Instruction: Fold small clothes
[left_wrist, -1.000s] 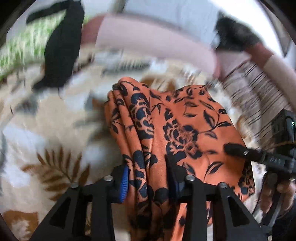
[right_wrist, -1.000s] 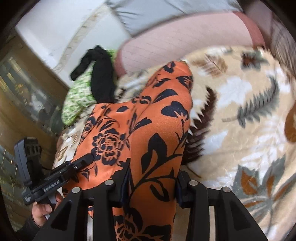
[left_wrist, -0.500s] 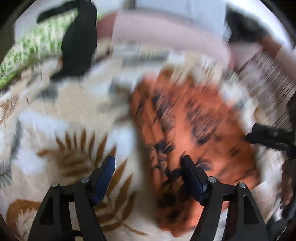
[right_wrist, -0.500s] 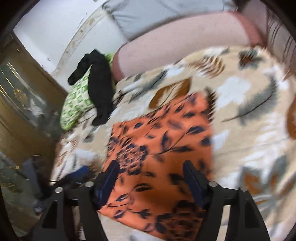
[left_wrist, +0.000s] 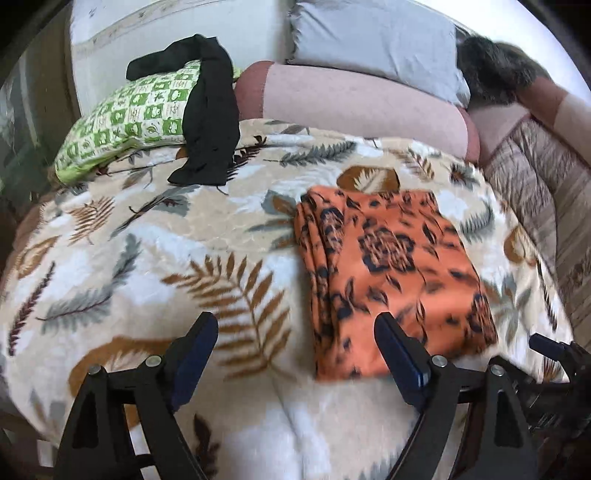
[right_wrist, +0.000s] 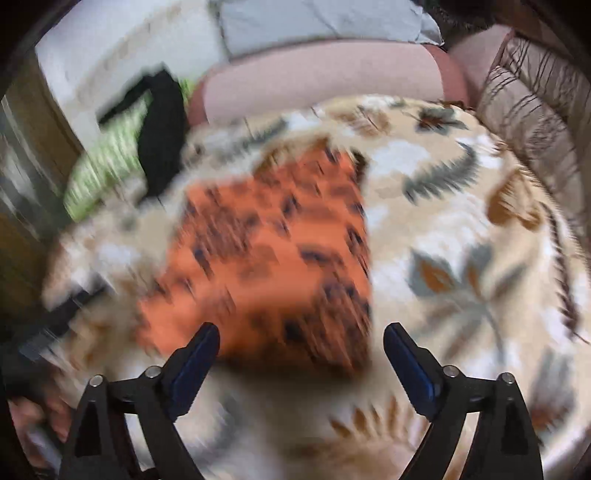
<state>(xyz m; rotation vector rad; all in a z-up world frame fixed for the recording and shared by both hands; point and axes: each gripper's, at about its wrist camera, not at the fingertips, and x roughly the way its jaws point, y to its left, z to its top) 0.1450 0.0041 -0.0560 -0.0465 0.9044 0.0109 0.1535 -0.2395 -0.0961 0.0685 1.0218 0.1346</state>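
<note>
Right wrist view heavily motion-blurred, print details unreadable. Folded orange floral garment (left_wrist: 391, 273) lies flat on the leaf-print blanket (left_wrist: 147, 258), right of centre. Left gripper (left_wrist: 295, 343) jaws opening, nothing between them, right finger overlaps the garment's near edge in view. Right gripper (right_wrist: 301, 347) jaws opening, empty, garment (right_wrist: 266, 258) beyond. Black cloth (left_wrist: 210, 110) draped over green pillow (left_wrist: 125, 118); pink bolster (left_wrist: 354, 107), grey pillow (left_wrist: 373, 44) behind.

We see a bed under a leaf-print blanket (left_wrist: 147, 258), a pink bolster (left_wrist: 351, 99) and grey pillow (left_wrist: 373, 40) against a white wall (left_wrist: 155, 26), a green checked pillow (left_wrist: 125, 118) left, a striped quilt (left_wrist: 535, 177) right.
</note>
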